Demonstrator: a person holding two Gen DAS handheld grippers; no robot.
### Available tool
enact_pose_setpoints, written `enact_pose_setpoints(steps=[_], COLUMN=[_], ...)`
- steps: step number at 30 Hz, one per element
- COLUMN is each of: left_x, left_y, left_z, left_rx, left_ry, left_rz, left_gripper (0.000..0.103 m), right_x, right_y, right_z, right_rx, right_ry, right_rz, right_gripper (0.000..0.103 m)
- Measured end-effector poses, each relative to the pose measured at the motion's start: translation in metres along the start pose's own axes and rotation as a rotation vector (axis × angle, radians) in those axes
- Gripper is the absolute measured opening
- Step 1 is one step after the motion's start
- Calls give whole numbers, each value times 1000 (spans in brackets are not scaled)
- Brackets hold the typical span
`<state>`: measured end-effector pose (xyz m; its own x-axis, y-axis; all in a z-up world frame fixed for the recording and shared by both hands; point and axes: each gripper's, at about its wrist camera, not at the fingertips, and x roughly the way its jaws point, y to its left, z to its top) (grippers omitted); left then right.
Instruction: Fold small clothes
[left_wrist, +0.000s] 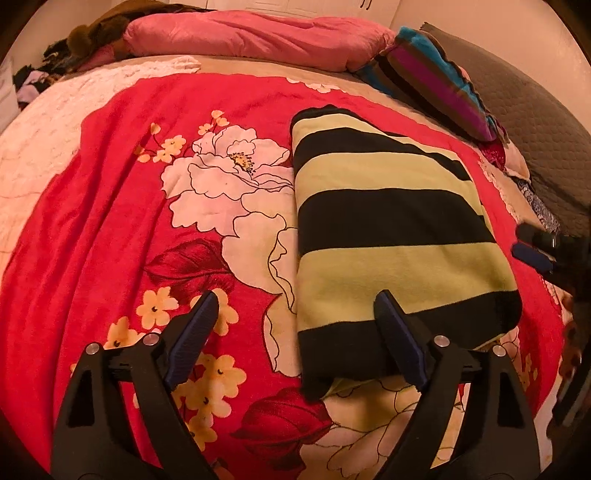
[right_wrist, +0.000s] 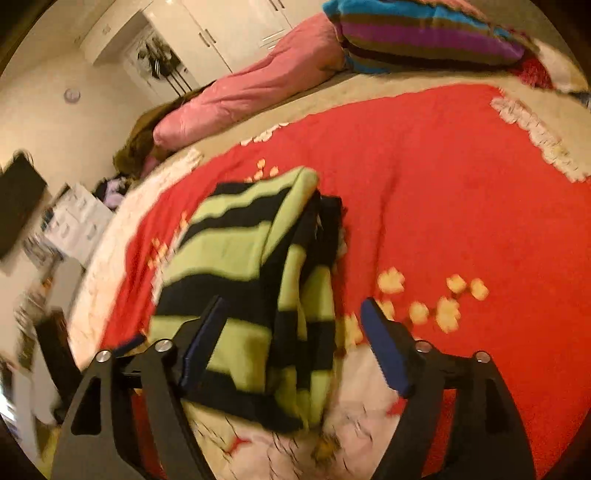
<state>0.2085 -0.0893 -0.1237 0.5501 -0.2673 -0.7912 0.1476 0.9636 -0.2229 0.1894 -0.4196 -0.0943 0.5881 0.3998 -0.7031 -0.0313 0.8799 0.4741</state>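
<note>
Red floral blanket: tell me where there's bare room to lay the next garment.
Most open: the red floral blanket left of the striped garment, out to the white bedspread. In the right wrist view, more bare red lies on the garment's other side. Crowded: the far edge with the pink pillow and striped pillow.

one folded striped garment (left_wrist: 399, 229), one red floral blanket (left_wrist: 110, 221), one pink pillow (left_wrist: 251, 37), one striped cushion (left_wrist: 439, 77), two tools (left_wrist: 295, 314)

A red floral blanket (left_wrist: 110, 206) covers the bed; a pink pillow (left_wrist: 251, 37) and striped cushion (left_wrist: 439, 77) (blue, purple, brown) lie beyond.
</note>
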Motion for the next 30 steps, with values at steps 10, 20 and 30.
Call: enact_pose_setpoints(steps=[10, 20, 30], left_x=[11, -1, -17], left_y=[-1, -4, -15], left_z=[-3, 1, 4], left_rx=[-9, 2, 62], left_ry=[24, -7, -50], left_rz=[-27, -30, -6], left_gripper=[81, 81, 93], right_x=[75, 57, 13], right_y=[-18, -8, 8], right_z=[18, 22, 19], right_rx=[30, 12, -26], right_ry=[152, 106, -7], right_rz=[-78, -61, -61], right_gripper=[72, 74, 96])
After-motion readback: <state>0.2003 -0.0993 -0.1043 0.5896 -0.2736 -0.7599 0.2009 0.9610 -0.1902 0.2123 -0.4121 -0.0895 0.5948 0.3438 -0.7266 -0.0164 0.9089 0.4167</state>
